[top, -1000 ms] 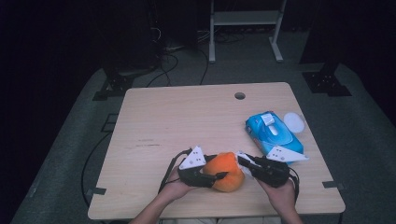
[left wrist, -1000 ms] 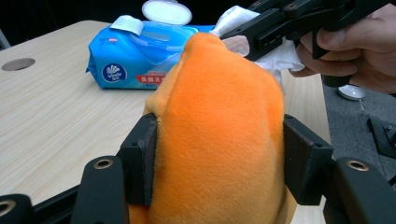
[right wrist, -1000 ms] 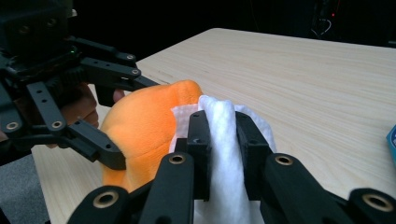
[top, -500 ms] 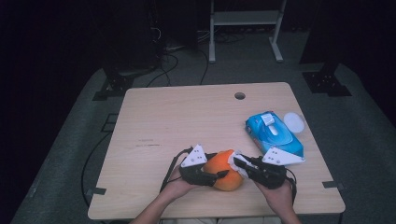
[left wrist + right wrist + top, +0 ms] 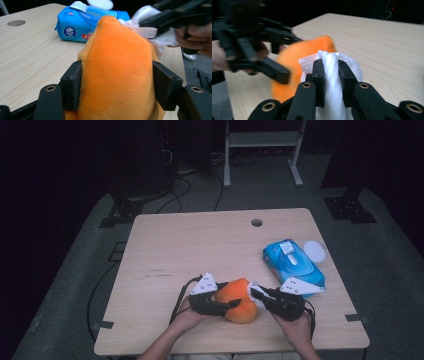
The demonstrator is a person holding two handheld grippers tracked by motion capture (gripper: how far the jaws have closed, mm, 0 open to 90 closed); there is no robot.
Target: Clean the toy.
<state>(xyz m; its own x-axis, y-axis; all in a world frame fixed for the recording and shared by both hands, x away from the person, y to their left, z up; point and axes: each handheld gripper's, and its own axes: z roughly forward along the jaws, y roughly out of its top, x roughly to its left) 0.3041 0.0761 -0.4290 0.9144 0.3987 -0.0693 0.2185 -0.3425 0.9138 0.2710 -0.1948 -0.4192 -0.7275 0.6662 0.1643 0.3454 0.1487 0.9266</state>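
Note:
An orange plush toy (image 5: 239, 301) sits at the table's near edge between the jaws of my left gripper (image 5: 227, 306). In the left gripper view its pads (image 5: 72, 85) press the plush (image 5: 117, 70) from both sides, and the jaws have just been closing on it. My right gripper (image 5: 256, 295) is shut on a bunched white wipe (image 5: 332, 82). It holds that wipe (image 5: 147, 30) against the plush's upper right side. In the right gripper view the plush (image 5: 297, 55) lies just beyond the wipe.
A blue pack of wet wipes (image 5: 292, 262) with its flap open lies to the right, with a round white lid (image 5: 315, 251) beside it. A cable hole (image 5: 256, 222) is at the far edge. The wooden table (image 5: 190, 250) is bare on the left and in the middle.
The right gripper with the wipe has shifted slightly left against the plush. The plush has turned a little in the left gripper. Both hands stay in about the same place.

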